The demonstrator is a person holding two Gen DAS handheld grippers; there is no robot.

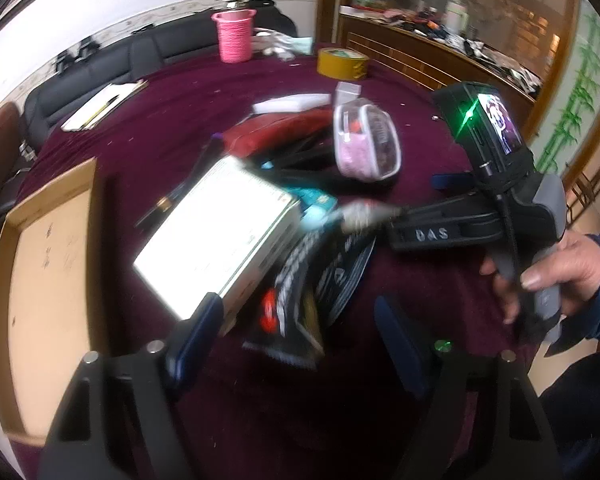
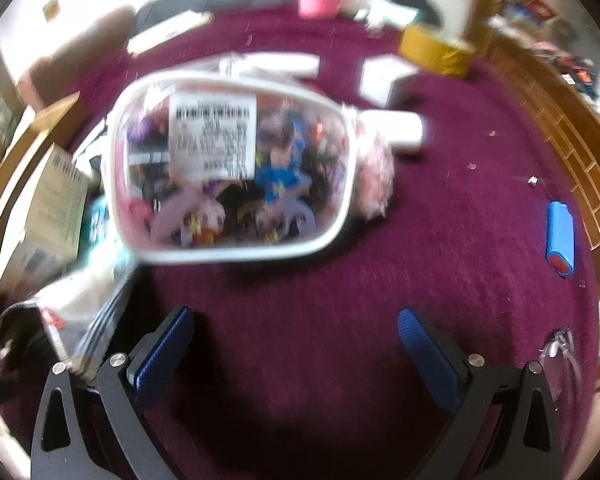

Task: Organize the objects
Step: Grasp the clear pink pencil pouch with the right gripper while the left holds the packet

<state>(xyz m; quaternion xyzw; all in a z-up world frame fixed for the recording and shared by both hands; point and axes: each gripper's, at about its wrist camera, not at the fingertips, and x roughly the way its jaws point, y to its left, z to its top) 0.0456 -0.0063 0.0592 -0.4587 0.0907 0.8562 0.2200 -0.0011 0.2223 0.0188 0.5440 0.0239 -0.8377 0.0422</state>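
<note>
Left wrist view: my left gripper (image 1: 296, 344) stands spread and empty over a blurred pile; one white box (image 1: 216, 236) sits just ahead of its left finger, one dark packet (image 1: 300, 304) between the tips. Right wrist view: my right gripper (image 2: 296, 344) gapes wide, empty; one clear white-rimmed pouch (image 2: 232, 168), labelled, contents smeared, lies ahead; one blue cylinder (image 2: 560, 238) lies far right.

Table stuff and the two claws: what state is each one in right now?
Left claw: open, holding nothing.
Right claw: wide open, holding nothing.
Clear pouch: lying flat, full, label up.
White box: lying flat.
Tape roll: lying flat.
Pink basket: upright.
Wooden tray: visible part bare.
</note>
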